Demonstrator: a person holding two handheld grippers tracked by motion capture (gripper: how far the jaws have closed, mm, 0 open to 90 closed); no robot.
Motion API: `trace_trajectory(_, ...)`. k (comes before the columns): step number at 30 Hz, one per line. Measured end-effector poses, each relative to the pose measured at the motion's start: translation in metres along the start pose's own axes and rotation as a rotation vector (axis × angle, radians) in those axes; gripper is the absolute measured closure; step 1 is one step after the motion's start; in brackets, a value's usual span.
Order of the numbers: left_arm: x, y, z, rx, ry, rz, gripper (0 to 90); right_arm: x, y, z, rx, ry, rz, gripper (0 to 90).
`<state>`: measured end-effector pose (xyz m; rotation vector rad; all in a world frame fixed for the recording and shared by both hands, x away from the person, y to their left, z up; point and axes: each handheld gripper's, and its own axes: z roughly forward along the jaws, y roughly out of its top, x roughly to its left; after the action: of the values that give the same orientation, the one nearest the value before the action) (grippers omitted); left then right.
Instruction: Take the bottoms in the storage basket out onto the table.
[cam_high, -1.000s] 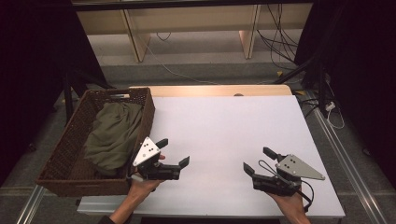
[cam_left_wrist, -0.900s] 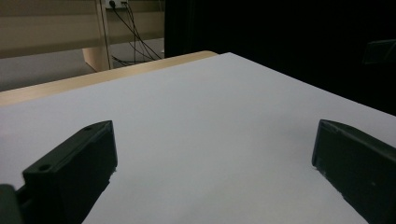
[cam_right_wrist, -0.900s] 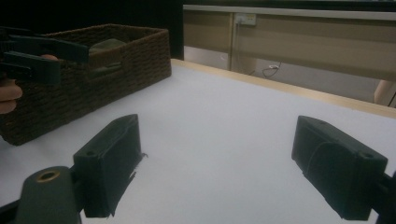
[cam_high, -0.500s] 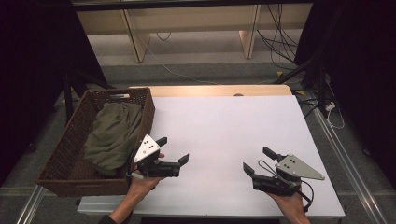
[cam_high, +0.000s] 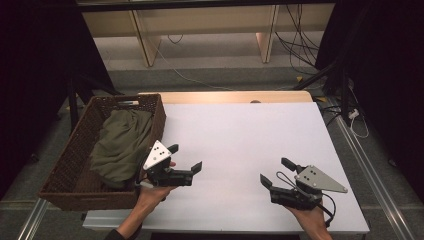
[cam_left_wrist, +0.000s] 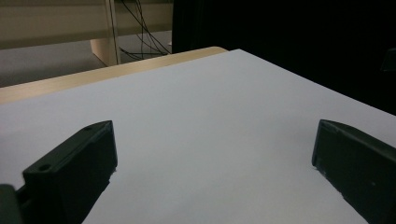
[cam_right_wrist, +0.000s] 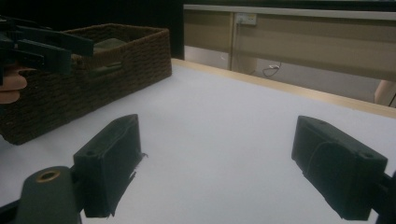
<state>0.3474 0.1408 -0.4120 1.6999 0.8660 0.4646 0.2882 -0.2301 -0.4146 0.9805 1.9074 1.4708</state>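
Observation:
A brown woven basket (cam_high: 73, 146) stands at the table's left edge with an olive green cloth (cam_high: 119, 144) bundled inside it. My left gripper (cam_high: 186, 157) hovers just right of the basket's near corner, open, its jaws pointing right across the white table (cam_high: 240, 135). In the left gripper view the left gripper (cam_left_wrist: 212, 154) has only bare table between its jaws. My right gripper (cam_high: 275, 170) is held near the front right of the table, open and pointing left. The right gripper (cam_right_wrist: 219, 158) is empty in its own view, which also takes in the basket (cam_right_wrist: 112, 60) and the left gripper (cam_right_wrist: 42, 42).
A wooden strip (cam_high: 225, 97) borders the table's far edge. Beyond it are floor cables (cam_high: 295, 45) and wooden furniture legs (cam_high: 265, 30). Dark curtains close in both sides.
My left gripper has edged slightly away from the person, still open. The right gripper, basket and cloth have not moved.

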Motion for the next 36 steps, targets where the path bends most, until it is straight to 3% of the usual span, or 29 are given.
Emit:
trace_trajectory(27,0.014,0.012,0.005,0.072,0.047,-0.023,0.1,0.000,0.000,0.001,0.000,-0.005,0.002,16.9)
trace_trajectory(36,0.020,0.015,0.014,0.131,0.068,-0.043,0.1,0.000,0.000,0.001,0.004,-0.005,0.005,16.9)
